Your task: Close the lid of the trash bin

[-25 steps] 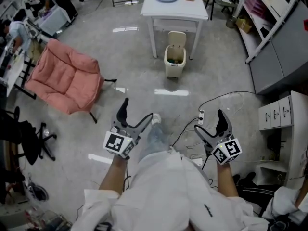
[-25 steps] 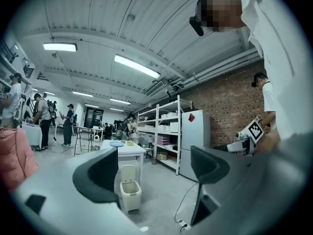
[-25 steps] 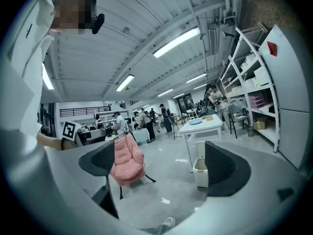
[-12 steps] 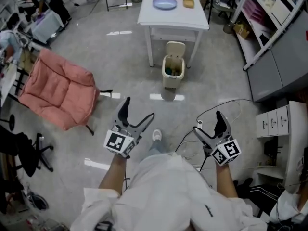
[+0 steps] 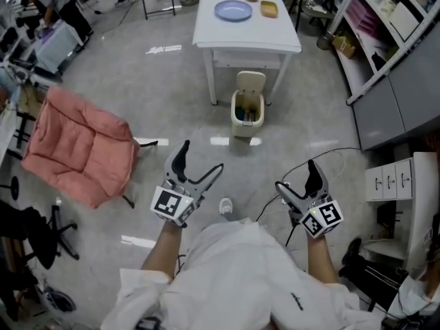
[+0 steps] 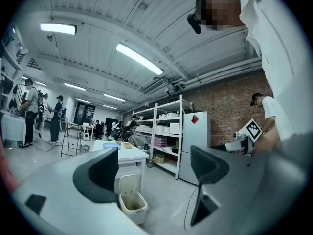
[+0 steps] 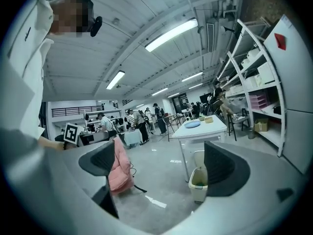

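Currently the cream trash bin stands on the glossy grey floor at the white counter front edge, lid raised upright, interior exposed. Left gripper and right gripper sit well apart from the bin, fingers spread wide, empty. Pink chair stands left of the bin.

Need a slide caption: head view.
Left gripper and right gripper, both open, face a lid-up beige plastic trash bin by a white table.

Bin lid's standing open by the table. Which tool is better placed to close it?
Left, marginally. Both the left tool and right tool are open, empty and well short of the trash bin; the left reaches slightly further toward its raised lid.
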A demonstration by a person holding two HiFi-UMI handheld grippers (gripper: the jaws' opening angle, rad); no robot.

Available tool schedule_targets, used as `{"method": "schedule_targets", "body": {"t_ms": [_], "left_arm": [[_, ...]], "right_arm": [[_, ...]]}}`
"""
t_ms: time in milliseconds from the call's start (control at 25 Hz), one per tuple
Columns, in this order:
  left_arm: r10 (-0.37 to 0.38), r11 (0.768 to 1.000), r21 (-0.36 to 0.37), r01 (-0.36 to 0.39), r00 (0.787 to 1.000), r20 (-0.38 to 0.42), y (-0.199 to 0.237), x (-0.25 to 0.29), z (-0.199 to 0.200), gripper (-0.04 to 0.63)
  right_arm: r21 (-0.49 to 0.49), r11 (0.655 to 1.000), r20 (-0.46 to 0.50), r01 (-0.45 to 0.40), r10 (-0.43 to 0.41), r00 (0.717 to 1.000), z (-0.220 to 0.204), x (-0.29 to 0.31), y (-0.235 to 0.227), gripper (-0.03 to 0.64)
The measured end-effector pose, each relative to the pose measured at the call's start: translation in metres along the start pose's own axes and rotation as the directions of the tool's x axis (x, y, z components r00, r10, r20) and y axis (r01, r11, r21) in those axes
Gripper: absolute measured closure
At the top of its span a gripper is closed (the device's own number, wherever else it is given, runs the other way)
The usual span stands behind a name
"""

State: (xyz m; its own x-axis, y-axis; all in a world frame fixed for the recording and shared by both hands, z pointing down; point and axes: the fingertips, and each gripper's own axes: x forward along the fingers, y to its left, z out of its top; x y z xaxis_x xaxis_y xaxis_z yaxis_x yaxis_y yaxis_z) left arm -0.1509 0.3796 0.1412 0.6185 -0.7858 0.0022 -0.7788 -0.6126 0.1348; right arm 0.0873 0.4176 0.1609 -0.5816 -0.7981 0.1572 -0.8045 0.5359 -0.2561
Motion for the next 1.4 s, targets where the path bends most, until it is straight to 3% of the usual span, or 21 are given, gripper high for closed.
{"method": "schedule_targets", "body": {"t_ms": [360,840,1400], "left_arm": [[-0.048,0.999,0.013,0.048,0.999,-0.020,0.045,0.037,-0.001,0.149],[-0.072,0.997,0.001,0.072,0.997,-0.023,0.061,0.089,-0.006,0.149],[-0.062,0.998,0.003,0.062,0.997,-0.044,0.090,0.235,-0.006,0.149]], "right_arm": [[0.014,1.000,0.010,0.021,-0.021,1.000,0.014,0.056,-0.015,0.046],[0.028,1.000,0.003,0.015,-0.015,1.000,0.017,0.095,-0.052,0.046],[0.036,0.999,-0.027,-0.031,0.032,0.999,0.054,0.173,-0.168,0.048]]}}
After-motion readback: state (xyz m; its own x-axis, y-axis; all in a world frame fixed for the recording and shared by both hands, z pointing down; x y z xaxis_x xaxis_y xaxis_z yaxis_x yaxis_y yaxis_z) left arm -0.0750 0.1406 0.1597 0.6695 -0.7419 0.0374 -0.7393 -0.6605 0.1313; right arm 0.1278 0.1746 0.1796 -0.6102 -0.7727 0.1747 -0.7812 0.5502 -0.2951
